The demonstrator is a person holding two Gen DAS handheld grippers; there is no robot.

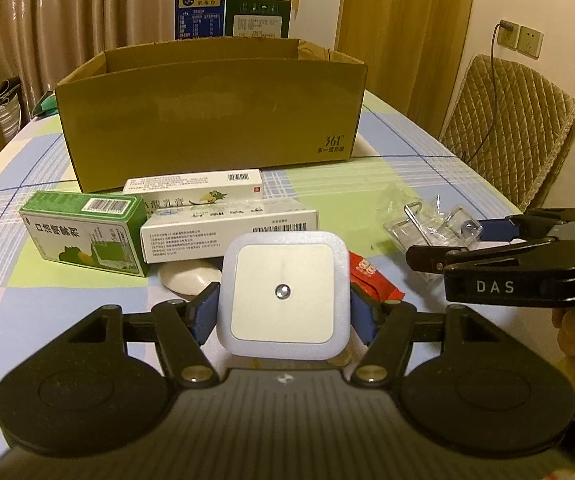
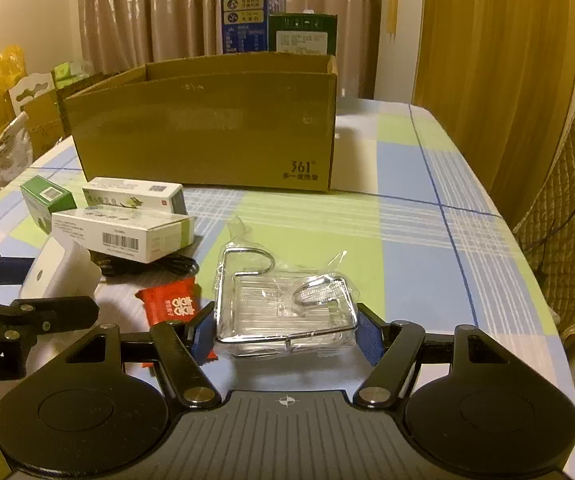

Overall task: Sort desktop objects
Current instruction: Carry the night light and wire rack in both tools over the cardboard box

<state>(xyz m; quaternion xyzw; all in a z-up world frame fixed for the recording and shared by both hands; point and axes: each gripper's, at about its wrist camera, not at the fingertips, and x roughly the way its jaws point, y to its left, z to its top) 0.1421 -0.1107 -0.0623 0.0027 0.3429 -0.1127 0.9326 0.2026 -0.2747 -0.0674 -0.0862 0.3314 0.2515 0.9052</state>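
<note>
Your left gripper [image 1: 283,314], angled down, clamps a square white plastic night-light [image 1: 283,294]; right gripper [image 2: 285,334] grips a wire rack [image 2: 287,308] in clear wrap.

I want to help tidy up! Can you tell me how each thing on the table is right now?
left gripper: shut on the white square plug light.
right gripper: shut on the wrapped wire rack.
cardboard box: open at the top, upright.
green box: closed, lying on the table.
two white boxes: closed, lying side by side.
red snack packet: sealed, flat on the tablecloth.
</note>
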